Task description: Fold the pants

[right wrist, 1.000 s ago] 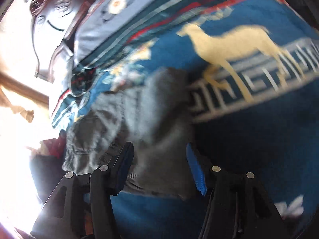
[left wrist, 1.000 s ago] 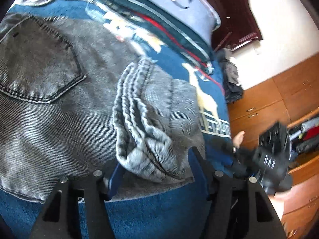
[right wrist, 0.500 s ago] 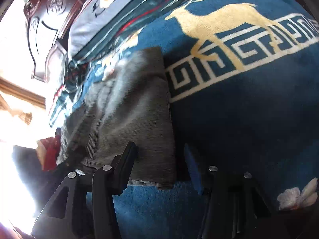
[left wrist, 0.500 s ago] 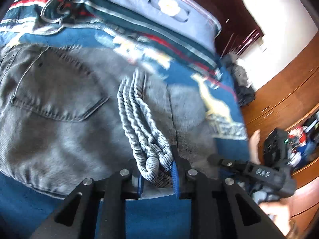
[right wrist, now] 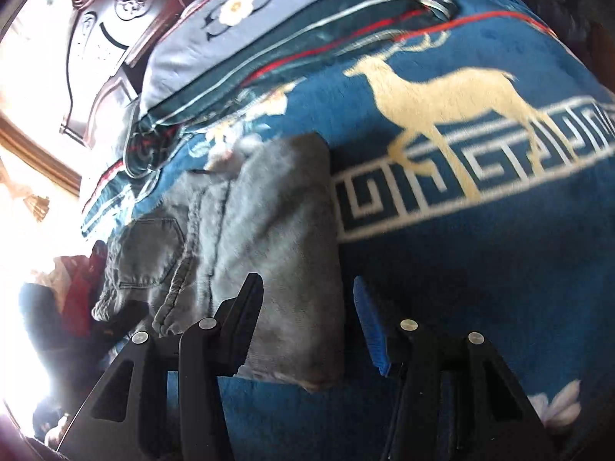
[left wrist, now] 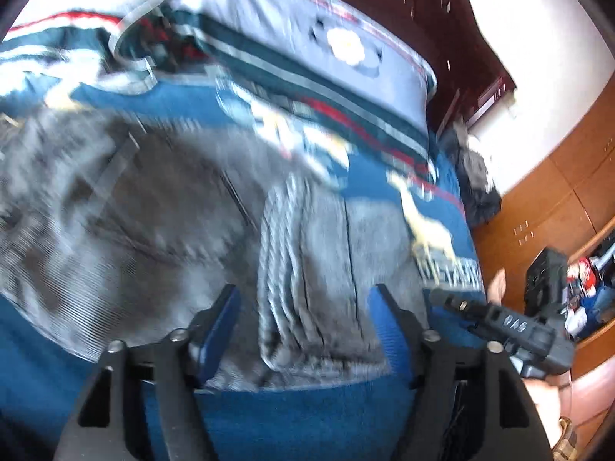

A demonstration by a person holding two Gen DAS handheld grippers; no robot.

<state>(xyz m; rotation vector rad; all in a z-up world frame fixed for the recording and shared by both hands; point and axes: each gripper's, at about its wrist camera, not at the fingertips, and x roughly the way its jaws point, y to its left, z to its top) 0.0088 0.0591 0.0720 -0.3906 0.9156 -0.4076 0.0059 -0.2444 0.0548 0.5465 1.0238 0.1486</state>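
Grey corduroy pants lie folded on a blue blanket, back pocket to the left. Their ribbed cuffs rest on top, between the jaws of my left gripper. Those jaws are opening and stand wide, and the pads do not touch the cloth. In the right wrist view the same pants show their folded right edge. My right gripper straddles that edge's near corner, open, with a gap beside its blue pad. The right gripper's black body shows at the pants' right side.
A blue-grey pillow and a dark carved headboard lie beyond the pants. The blanket's deer pattern spreads to the right. Wooden wardrobe doors stand past the bed's right side. Dark clothes hang at the bed's far corner.
The left gripper was shut on the bunched cuffs half a second ago. It has let go, opened wide and drawn back upward. The cuffs now lie flatter. The right gripper has hardly moved.
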